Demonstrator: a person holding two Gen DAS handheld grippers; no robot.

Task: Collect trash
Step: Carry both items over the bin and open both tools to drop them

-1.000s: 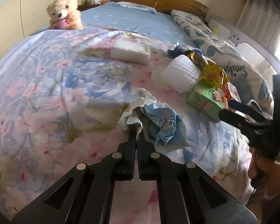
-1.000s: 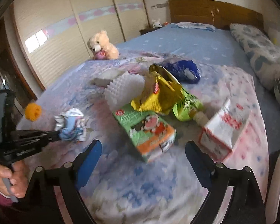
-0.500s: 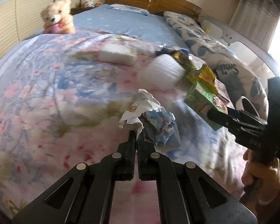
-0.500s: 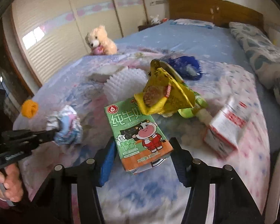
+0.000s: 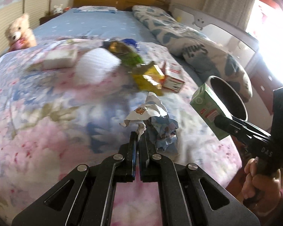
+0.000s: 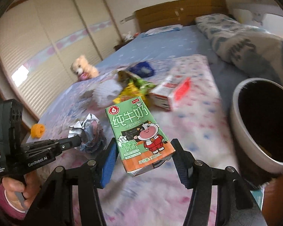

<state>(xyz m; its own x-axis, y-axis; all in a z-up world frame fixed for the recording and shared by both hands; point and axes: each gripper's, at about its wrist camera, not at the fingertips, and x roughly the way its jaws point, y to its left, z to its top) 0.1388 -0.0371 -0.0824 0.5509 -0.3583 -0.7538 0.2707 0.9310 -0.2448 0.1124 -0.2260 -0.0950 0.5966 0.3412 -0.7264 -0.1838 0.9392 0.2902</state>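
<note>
Left wrist view: the left gripper (image 5: 141, 132) has its jaws pinched tight on a crumpled paper wad (image 5: 154, 118), which hangs above the floral bedspread (image 5: 47, 113). Off to the right, the right gripper (image 5: 223, 123) carries a green milk carton (image 5: 207, 109) in front of a white-rimmed bin (image 5: 229, 94). More wrappers and a red-and-white box (image 5: 172, 79) lie farther up the bed.

Right wrist view: the right gripper (image 6: 144, 153) clamps the green milk carton (image 6: 139, 133) on both sides, lifted off the cover. The bin (image 6: 243, 130) stands just to the right. At left, the left gripper (image 6: 79, 141) holds the paper wad (image 6: 91, 133).
</note>
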